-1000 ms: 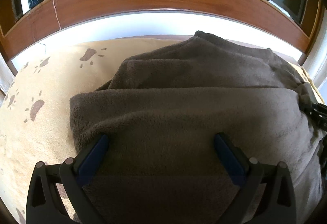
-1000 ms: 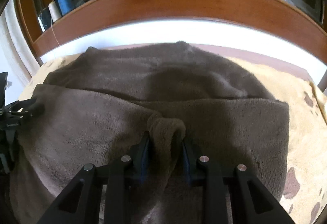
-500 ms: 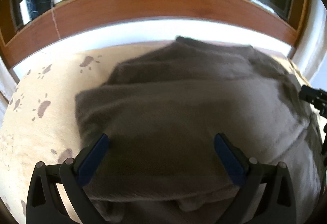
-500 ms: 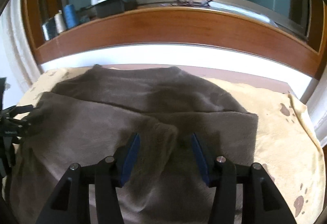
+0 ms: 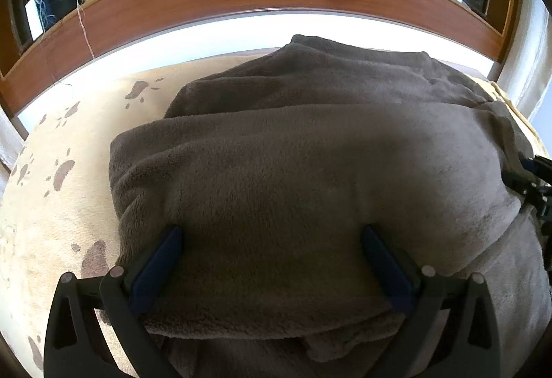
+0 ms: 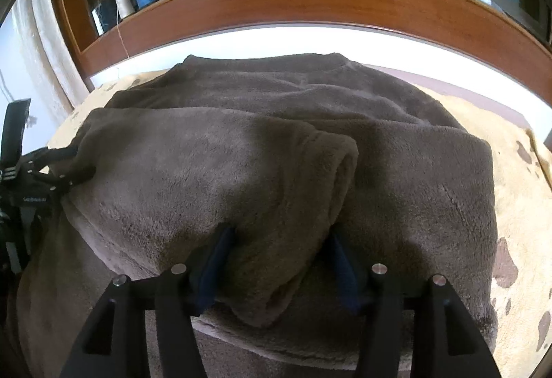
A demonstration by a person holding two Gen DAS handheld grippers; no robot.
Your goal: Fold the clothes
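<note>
Left wrist view: the left claw (image 5: 270, 241) stands wide apart over the near part of the brown fleece garment (image 5: 310, 171), gripping nothing. The garment lies folded on the paw-print bedspread (image 5: 62, 143), long axis left to right.

Right wrist view: the right claw (image 6: 277, 248) has just been opening; a raised fold (image 6: 303, 191) sits loosely between its parted fingers.

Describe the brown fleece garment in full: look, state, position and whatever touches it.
The brown fleece garment is plush, thick and dull grey-brown. It lies on a cream paw-print blanket, its near part folded over the far part, leaving a straight edge across. A raised fold sits between the fingers of the right gripper, whose jaws have just been opening. The left gripper stands wide open over it.
</note>
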